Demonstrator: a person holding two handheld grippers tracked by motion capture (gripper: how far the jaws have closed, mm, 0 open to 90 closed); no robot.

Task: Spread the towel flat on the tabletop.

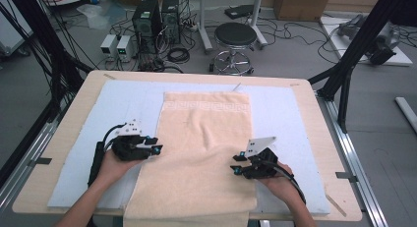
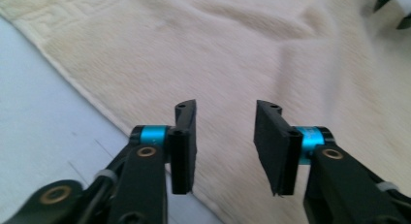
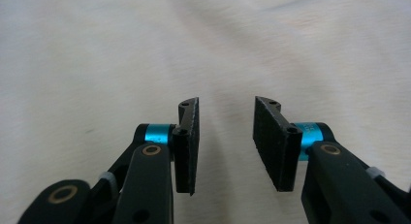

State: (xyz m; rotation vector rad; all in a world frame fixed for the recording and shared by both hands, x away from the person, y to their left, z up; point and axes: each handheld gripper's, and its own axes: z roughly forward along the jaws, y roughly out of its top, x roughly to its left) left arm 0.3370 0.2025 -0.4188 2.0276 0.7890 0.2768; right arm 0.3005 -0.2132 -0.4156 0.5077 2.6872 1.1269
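**Both grippers open at the side edges of a spread towel**

High view: A cream towel [image 1: 199, 153] with a key-pattern border at its far end is seen laid flat, lengthwise, on a pale blue mat [image 1: 280, 109] covering a wooden table [image 1: 314, 109]. The towel's near end is draped over the table's front edge. The left gripper [image 1: 158, 149] is held at the towel's left edge, pointing inward. The right gripper [image 1: 235, 169] is positioned over the towel near its right edge, also pointing inward. The two are kept well apart, with the towel's middle between them.

Left gripper view: The jaws are seen parted, with nothing between them. They are poised over the towel's hem [image 2: 92, 100], where cloth meets the blue mat [image 2: 39, 112].

Right gripper view: The jaws are likewise spread, gripping nothing. Gently rippled towel cloth [image 3: 145, 49] is observed beneath and beyond them.
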